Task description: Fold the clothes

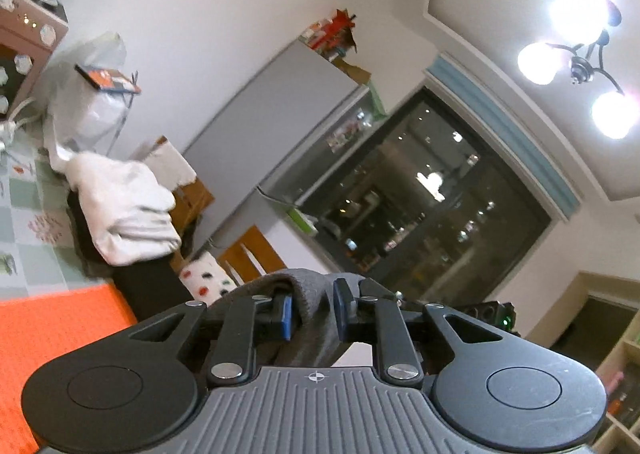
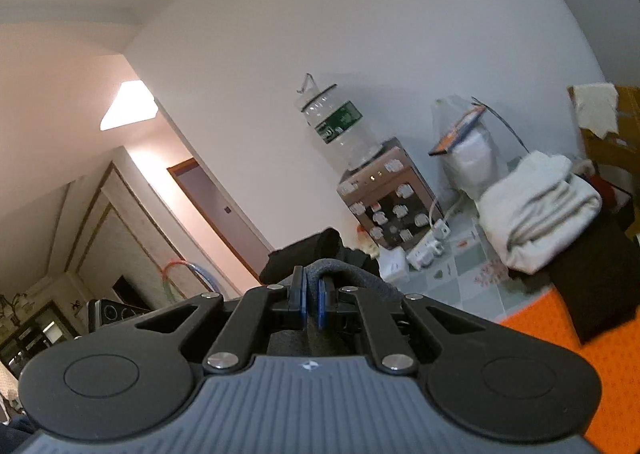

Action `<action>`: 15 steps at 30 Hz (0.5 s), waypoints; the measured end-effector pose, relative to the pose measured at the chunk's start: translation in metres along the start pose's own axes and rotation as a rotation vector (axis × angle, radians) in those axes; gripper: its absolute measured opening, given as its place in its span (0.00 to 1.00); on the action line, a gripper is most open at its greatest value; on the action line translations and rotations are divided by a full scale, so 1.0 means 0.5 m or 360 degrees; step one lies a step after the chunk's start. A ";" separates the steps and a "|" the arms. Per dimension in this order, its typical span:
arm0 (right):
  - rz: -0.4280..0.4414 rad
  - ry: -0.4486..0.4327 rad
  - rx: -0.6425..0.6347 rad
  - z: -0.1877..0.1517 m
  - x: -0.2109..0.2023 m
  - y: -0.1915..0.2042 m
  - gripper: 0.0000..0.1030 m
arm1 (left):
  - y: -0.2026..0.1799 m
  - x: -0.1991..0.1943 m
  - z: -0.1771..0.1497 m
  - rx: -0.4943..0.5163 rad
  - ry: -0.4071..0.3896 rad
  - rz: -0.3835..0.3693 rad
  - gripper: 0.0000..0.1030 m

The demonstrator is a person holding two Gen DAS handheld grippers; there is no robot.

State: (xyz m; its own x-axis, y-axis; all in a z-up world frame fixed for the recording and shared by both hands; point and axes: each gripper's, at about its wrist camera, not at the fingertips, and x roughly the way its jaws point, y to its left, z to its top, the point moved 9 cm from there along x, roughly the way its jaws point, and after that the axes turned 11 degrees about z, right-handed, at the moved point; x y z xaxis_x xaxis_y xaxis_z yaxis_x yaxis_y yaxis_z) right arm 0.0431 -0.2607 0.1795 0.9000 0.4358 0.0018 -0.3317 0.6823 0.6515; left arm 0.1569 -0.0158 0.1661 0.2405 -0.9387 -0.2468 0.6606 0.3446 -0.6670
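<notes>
A grey knitted garment (image 1: 312,290) is bunched between the blue pads of my left gripper (image 1: 314,310), which is shut on it; the cloth drapes over the jaws and hangs down behind them. In the right wrist view a narrow fold of the same grey garment (image 2: 360,274) loops over the tips of my right gripper (image 2: 312,302), whose pads are pinched tight on it. Both grippers are lifted and point out across the room above the orange mat (image 1: 52,334). The rest of the garment is hidden below the grippers.
A stack of folded white clothes (image 2: 536,209) lies on a dark folded piece at the far edge of the orange mat (image 2: 560,338). Behind it stand a water dispenser (image 2: 384,193), a plastic-wrapped bundle (image 2: 468,149), a grey fridge (image 1: 280,125) and wooden chairs (image 1: 248,254).
</notes>
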 end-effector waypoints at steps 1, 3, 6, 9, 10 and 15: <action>0.0014 -0.0011 0.0005 0.004 0.009 -0.004 0.06 | -0.001 -0.001 0.007 0.0004 -0.0006 -0.0001 0.21; 0.0031 -0.0031 0.0000 0.013 0.017 -0.009 0.06 | -0.009 -0.005 0.013 0.0007 -0.0012 -0.0023 0.20; 0.0053 -0.0070 -0.0006 0.026 0.001 -0.002 0.06 | -0.033 -0.012 0.006 -0.0033 -0.0008 -0.0094 0.19; 0.0034 -0.0114 -0.0019 0.042 -0.038 0.005 0.06 | -0.072 -0.006 -0.012 -0.0096 0.0010 -0.0204 0.18; 0.0016 -0.0128 -0.0031 0.049 -0.057 0.009 0.06 | -0.087 -0.001 -0.021 -0.0120 0.0015 -0.0247 0.18; -0.0021 -0.0138 -0.0096 0.086 -0.147 0.026 0.06 | -0.140 0.033 -0.083 -0.0374 0.0011 -0.0436 0.18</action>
State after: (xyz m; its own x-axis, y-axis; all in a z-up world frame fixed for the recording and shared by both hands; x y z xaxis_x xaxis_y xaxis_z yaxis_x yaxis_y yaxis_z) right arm -0.0150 -0.3091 0.2203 0.9247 0.3759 0.0607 -0.3335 0.7227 0.6053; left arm 0.0849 -0.0553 0.1796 0.0717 -0.9966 -0.0411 0.5183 0.0725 -0.8521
